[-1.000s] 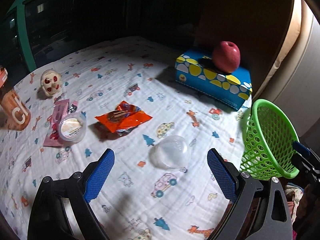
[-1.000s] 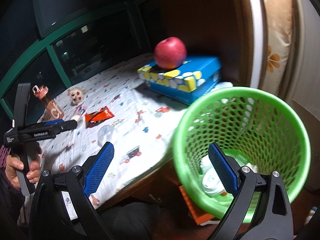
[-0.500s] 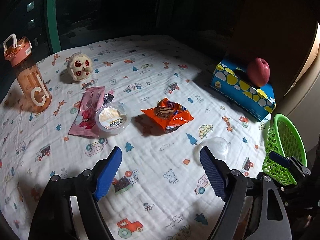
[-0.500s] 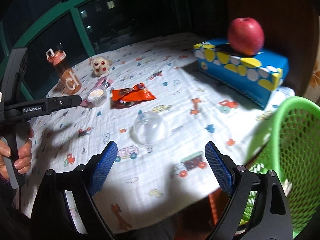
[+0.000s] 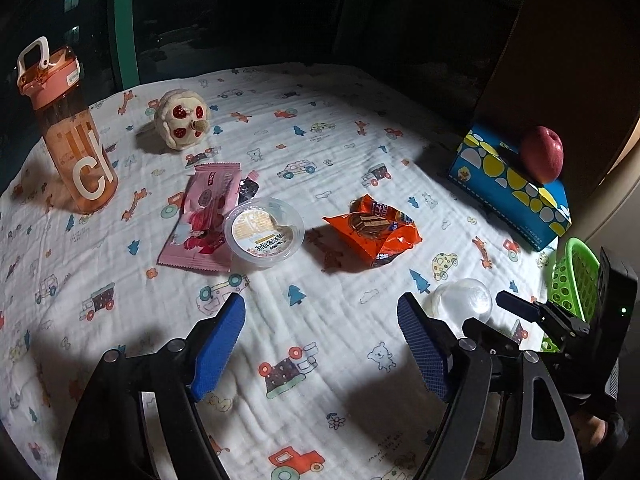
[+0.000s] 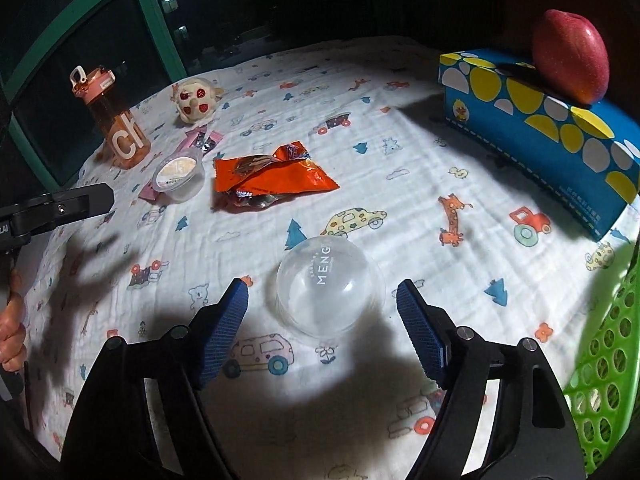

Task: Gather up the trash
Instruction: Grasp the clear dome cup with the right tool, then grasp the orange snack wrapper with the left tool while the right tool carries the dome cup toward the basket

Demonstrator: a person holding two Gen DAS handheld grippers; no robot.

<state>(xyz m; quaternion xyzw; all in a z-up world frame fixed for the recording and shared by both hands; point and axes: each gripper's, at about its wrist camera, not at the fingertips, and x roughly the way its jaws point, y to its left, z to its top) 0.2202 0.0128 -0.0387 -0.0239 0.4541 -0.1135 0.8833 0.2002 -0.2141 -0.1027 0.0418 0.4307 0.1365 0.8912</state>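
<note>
A clear plastic dome lid (image 6: 330, 286) lies on the patterned cloth, just ahead of and between my right gripper's (image 6: 322, 330) open blue pads; it also shows in the left wrist view (image 5: 460, 300). An orange snack wrapper (image 5: 374, 230) (image 6: 270, 178), a round plastic cup (image 5: 264, 230) (image 6: 180, 178) and a pink wrapper (image 5: 204, 216) lie farther on. My left gripper (image 5: 322, 346) is open and empty above bare cloth. The green mesh basket (image 6: 604, 372) (image 5: 574, 276) stands off the table's right edge.
A blue tissue box (image 6: 552, 132) with a red apple (image 6: 570, 56) on it sits at the right. An orange water bottle (image 5: 66, 128) and a small plush toy (image 5: 182, 118) stand at the far left. Dark windows lie behind.
My right gripper has swung from over the basket to the table and closed in on the clear dome lid. My left gripper has moved left and back, now facing the cup and wrappers.
</note>
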